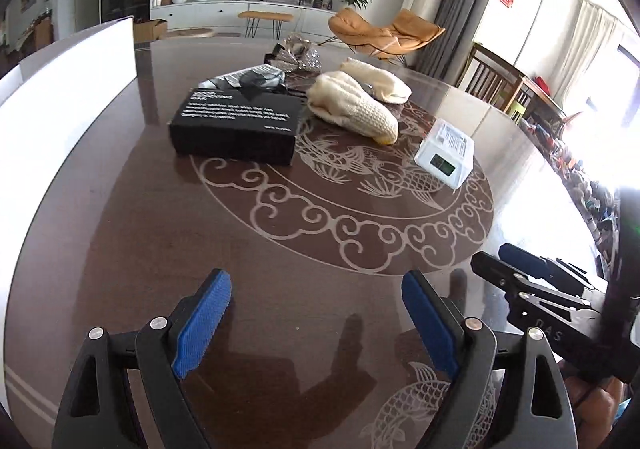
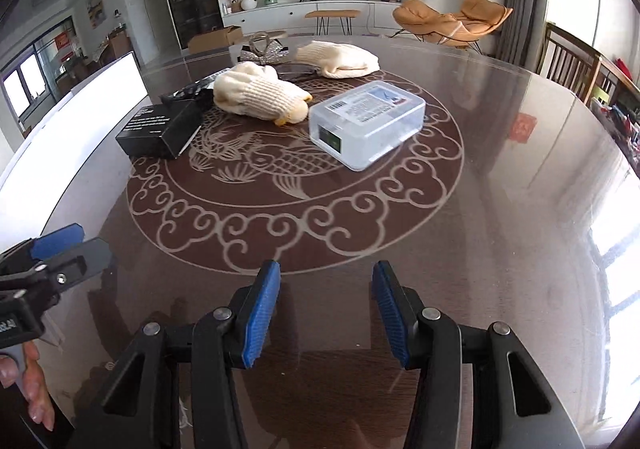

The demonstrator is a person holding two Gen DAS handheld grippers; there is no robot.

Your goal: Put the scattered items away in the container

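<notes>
Evidently nothing gathered yet: left gripper [image 1: 316, 323] and right gripper [image 2: 326, 315] hover over bare table [image 2: 500, 169], fingers apart and empty, while black box [image 1: 236, 125], knit gloves [image 1: 354, 111] and clear plastic case [image 2: 366, 121] lie mid-table, white container [image 1: 68, 97] waiting at left.

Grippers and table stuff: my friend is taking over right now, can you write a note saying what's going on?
Left gripper: open, holding nothing, above the bare near part of the table.
Right gripper: open, holding nothing, beside the left one.
On the table: black box, two cream gloves, clear plastic box, silver bow, a dark packet behind the black box.
White container: at the table's left edge; its inside is hidden.
Done: nothing picked up at this moment.
Left: put all these things in the container.
</notes>
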